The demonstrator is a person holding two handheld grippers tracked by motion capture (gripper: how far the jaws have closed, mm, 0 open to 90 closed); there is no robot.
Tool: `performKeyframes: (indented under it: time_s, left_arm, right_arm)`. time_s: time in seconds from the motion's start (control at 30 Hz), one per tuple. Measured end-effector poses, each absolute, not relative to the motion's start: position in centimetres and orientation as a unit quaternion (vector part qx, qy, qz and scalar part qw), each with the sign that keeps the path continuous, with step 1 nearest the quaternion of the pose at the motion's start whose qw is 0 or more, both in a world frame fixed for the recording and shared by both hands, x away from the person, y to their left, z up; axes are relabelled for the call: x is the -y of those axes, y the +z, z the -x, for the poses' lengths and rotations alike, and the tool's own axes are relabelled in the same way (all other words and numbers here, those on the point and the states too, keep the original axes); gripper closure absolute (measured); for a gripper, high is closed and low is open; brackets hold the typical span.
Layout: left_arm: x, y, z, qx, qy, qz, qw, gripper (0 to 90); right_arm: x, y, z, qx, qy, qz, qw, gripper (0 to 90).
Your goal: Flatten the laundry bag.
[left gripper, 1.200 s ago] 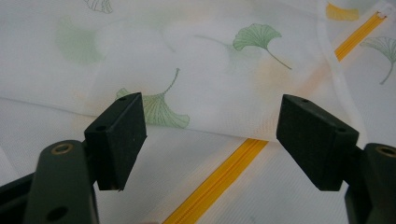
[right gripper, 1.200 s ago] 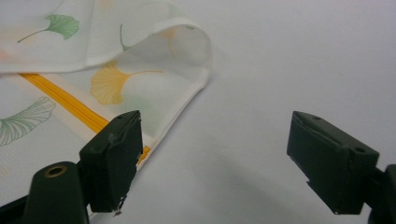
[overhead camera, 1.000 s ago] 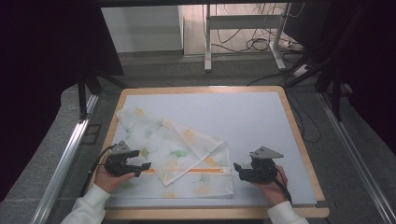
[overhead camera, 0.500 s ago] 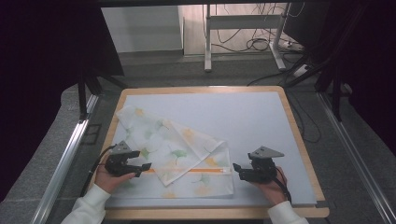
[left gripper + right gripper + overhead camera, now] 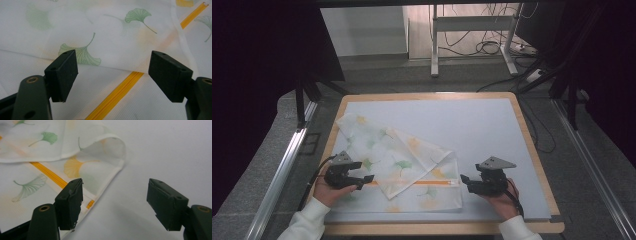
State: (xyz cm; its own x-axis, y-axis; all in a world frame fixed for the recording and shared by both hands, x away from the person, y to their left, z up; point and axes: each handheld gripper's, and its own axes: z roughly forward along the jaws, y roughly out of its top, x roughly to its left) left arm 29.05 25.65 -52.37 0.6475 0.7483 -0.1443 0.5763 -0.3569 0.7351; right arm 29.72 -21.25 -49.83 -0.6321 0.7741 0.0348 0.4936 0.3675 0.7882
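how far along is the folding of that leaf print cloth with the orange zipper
Done: one corner of the cloth already lies folded diagonally across the orange zipper.
In hand: nothing is gripped. The left gripper and right gripper sit open at opposite ends of the zipper; the right one's jaws have just been closing slightly, one over the cloth's edge.
Left: probably gripping both ends and folding again.
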Motion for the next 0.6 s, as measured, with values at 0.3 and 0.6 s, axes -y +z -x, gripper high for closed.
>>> performKeyframes:
  time_s: [0.3, 0.6]
  left_arm:
    - [-25.7, -52.3, -29.1, -0.409, 0.105, -0.811, 0.405, 22.7]
    - [-25.6, -52.3, -29.0, -0.407, 0.110, -0.815, 0.398, 22.4]
  right_arm:
    - [18.6, -47.5, -29.2, -0.823, 0.409, -0.357, 0.169, 30.4]
    - [15.8, -45.7, -29.6, -0.827, 0.427, -0.334, 0.148, 33.1]
